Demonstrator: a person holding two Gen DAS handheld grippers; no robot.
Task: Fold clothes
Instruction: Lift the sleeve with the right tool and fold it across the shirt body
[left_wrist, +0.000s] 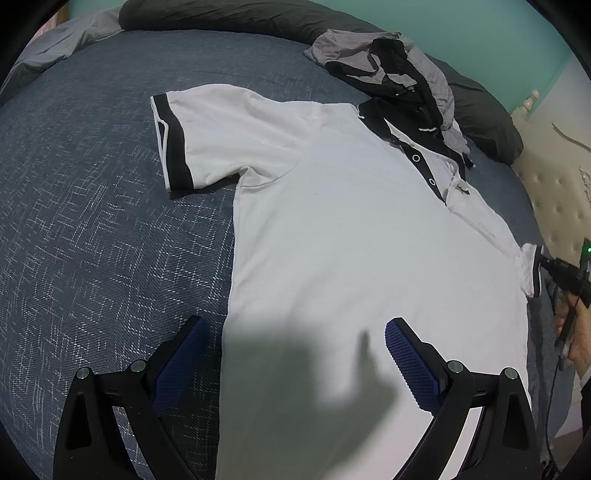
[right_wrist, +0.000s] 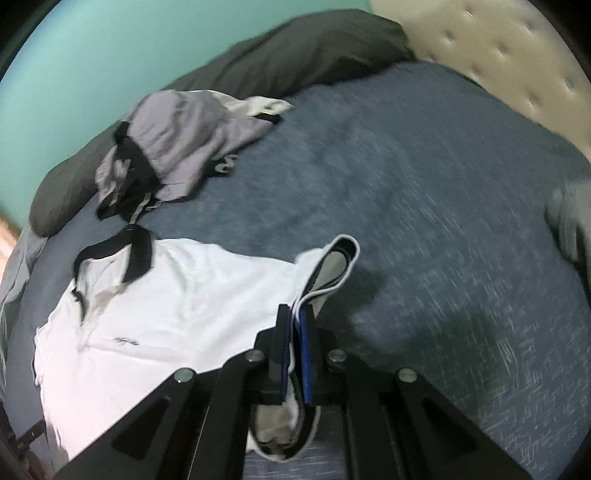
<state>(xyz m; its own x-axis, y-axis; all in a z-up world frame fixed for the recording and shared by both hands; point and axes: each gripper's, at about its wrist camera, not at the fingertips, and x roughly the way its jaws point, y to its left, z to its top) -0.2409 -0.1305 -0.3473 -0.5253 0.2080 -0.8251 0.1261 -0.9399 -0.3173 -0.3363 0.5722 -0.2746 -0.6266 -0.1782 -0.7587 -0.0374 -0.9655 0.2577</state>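
A white polo shirt (left_wrist: 332, 221) with black collar and black sleeve cuffs lies spread flat on the blue bedspread (left_wrist: 92, 221). My left gripper (left_wrist: 295, 339) hovers open over the shirt's lower left side edge, with nothing between its blue pads. In the right wrist view my right gripper (right_wrist: 294, 314) is shut on the shirt's right sleeve cuff (right_wrist: 332, 269), which stands lifted off the bed. The shirt body (right_wrist: 166, 314) stretches away to the left of it. In the left wrist view the right gripper (left_wrist: 543, 260) shows at the far right, at that sleeve.
A crumpled grey and black garment (left_wrist: 391, 62) lies beyond the collar, also (right_wrist: 173, 155). Dark grey pillows (left_wrist: 240, 14) line the far side by a teal wall. A padded cream headboard (left_wrist: 554, 192) stands at the right. A hand (left_wrist: 576, 339) holds the right gripper.
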